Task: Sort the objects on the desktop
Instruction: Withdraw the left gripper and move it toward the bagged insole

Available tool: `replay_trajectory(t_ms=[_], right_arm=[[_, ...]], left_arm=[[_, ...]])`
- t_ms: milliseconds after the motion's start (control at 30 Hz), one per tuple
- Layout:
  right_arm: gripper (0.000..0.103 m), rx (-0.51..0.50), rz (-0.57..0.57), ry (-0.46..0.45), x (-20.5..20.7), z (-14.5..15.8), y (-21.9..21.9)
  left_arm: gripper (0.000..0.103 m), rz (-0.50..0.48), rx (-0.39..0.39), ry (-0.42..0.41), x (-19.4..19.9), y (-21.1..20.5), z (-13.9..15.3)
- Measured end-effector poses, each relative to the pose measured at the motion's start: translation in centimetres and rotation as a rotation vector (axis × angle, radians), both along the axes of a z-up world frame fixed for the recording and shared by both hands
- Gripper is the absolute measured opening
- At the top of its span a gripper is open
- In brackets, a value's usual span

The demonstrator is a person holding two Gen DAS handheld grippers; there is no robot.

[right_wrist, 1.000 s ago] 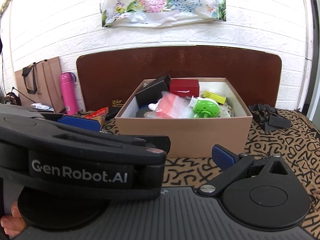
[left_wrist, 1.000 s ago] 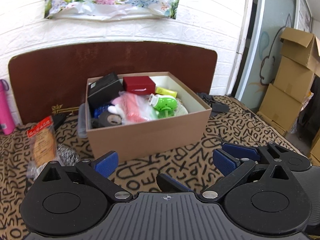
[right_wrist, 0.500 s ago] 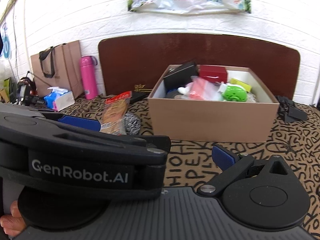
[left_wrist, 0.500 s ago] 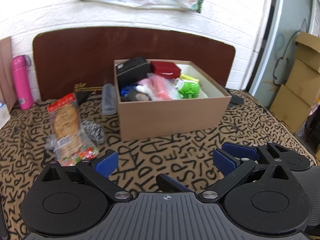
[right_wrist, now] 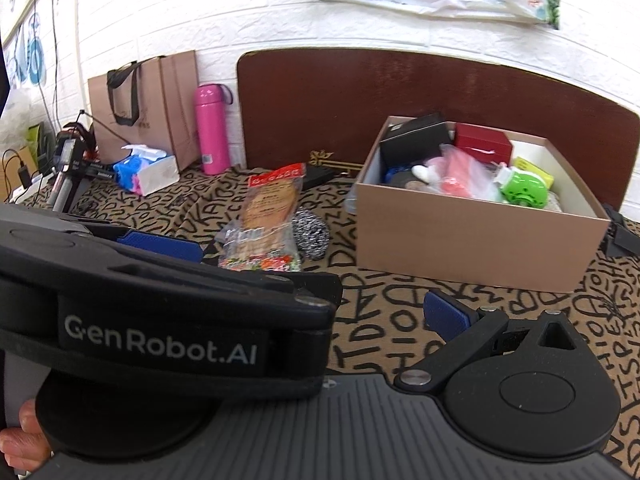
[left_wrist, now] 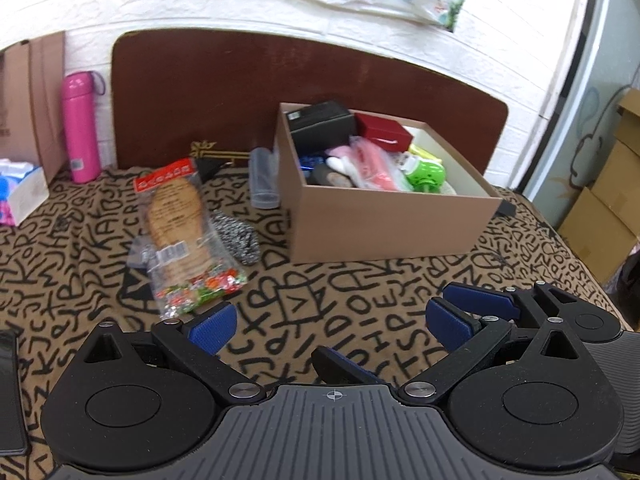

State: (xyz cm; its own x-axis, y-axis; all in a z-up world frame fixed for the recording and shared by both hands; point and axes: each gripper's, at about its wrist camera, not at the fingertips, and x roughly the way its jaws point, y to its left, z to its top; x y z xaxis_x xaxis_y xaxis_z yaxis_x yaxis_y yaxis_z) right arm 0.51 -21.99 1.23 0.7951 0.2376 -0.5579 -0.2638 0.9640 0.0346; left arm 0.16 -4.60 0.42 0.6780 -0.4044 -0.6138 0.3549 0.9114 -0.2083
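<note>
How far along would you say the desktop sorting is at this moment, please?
Done: the cardboard box already holds several items. In hand: nothing; the left gripper and right gripper are both open. Left: the snack packet, steel scourer and clear container lie outside the box.

**Count of things on the patterned cloth**

One brown cardboard box point(left_wrist: 392, 224), far right. Inside it: one black case point(left_wrist: 322, 122), one red box point(left_wrist: 384, 132), one green plastic toy point(left_wrist: 426, 172). Left of it: one clear snack packet point(left_wrist: 180, 224), one steel scouring ball point(left_wrist: 236, 236), one clear plastic tube point(left_wrist: 263, 178). Far left: one pink flask point(left_wrist: 80, 126), one tissue pack point(right_wrist: 146, 168), one brown paper bag point(right_wrist: 148, 100).
</note>
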Motion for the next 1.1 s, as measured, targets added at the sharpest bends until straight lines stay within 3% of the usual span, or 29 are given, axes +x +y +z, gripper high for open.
replay_trajectory(t_ms=[367,1100], right_arm=[[0.103,-0.029,0.08,0.036,1.3,-1.4,3.8],[0.103,-0.068,0.172,-0.02,4.7,-3.7,7.7]], left_arm=[[0.103,0.069,-0.032,0.038,0.7,4.1,-1.9],[0.103,0.13,-0.089,0.104,4.2,7.8,-4.6]])
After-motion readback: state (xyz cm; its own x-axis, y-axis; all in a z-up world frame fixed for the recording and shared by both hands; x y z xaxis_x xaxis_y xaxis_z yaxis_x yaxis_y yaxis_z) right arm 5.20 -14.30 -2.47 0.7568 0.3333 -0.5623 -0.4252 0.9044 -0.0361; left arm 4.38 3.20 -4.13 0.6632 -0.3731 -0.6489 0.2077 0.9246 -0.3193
